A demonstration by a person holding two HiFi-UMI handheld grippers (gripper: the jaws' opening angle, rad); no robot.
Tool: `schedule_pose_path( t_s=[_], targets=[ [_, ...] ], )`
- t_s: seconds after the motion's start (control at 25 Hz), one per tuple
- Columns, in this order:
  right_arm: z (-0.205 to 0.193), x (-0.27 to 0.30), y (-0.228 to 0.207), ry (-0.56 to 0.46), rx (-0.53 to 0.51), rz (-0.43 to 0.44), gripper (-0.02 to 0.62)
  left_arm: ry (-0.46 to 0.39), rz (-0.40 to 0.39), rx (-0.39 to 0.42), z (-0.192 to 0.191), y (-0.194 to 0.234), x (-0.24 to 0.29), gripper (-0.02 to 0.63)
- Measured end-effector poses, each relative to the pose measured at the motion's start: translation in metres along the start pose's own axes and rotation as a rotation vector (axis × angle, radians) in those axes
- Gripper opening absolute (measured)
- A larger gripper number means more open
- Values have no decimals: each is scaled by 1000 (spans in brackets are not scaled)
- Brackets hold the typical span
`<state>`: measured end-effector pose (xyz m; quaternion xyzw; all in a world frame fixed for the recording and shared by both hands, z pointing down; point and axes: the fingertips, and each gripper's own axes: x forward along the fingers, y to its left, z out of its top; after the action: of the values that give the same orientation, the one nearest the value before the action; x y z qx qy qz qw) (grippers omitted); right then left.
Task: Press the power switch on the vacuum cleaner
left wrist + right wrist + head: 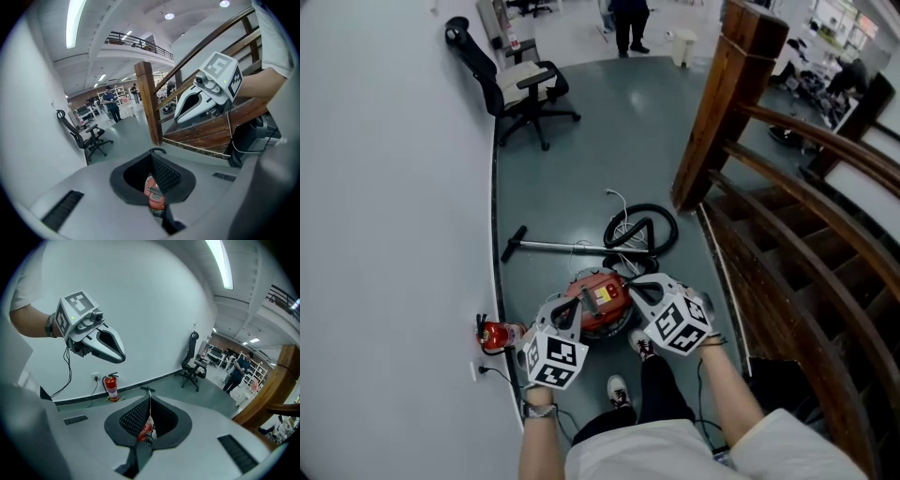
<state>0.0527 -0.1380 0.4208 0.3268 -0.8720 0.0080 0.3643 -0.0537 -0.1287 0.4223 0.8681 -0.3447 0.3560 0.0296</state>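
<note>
The vacuum cleaner sits on the grey floor at the lower centre of the head view. We see a round red canister with a pale label on top, its black hose coiled just behind it and its metal wand lying to the left. We hold the left claw and right claw over it, each pressed together on nothing.
</note>
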Motion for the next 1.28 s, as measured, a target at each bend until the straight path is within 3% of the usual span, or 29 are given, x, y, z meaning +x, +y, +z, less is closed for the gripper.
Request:
schedule_pose_path(
  t_s=[0.44, 1.28],
  targets=[
    [56, -54, -5, -69, -34, -76, 29, -99, 14, 38, 42, 10, -51, 2],
    [135, -158, -1, -171, -141, -191, 29, -237, 87, 221, 117, 15, -144, 2]
  ],
)
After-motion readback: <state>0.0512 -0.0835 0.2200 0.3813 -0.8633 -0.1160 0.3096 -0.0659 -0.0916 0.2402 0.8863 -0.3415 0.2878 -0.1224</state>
